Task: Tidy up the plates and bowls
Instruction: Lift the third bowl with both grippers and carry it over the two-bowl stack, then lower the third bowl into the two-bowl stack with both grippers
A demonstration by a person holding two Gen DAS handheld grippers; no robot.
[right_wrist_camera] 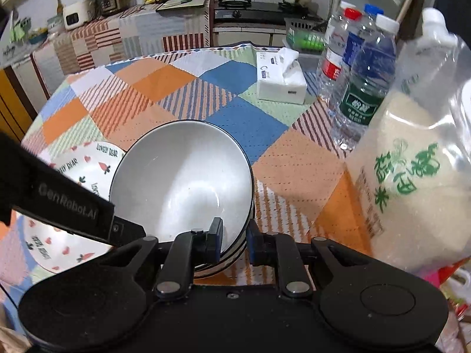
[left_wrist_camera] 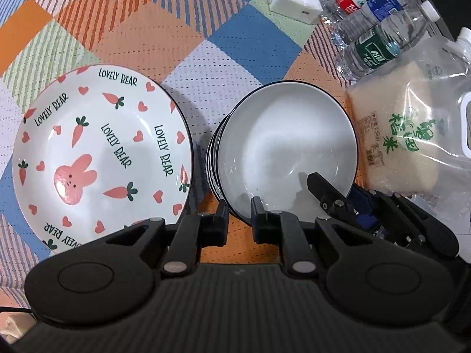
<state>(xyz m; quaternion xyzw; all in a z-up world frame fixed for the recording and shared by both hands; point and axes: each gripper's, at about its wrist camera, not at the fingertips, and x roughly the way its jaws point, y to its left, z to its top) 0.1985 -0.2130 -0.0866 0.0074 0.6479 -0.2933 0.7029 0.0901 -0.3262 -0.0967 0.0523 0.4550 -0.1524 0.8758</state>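
left wrist: steep, close over bowl [left_wrist_camera: 291, 153] | right wrist: shallower, perhaps farther (kitchen behind) | shared: bowl, plate [left_wrist_camera: 100, 158]

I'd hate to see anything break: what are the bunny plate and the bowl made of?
Both look like glazed ceramic. The bunny plate is glossy white with printed carrots and hearts, and light glares off it. The bowl has a smooth white inside with soft reflections and a dark rim. Melamine can't be ruled out.
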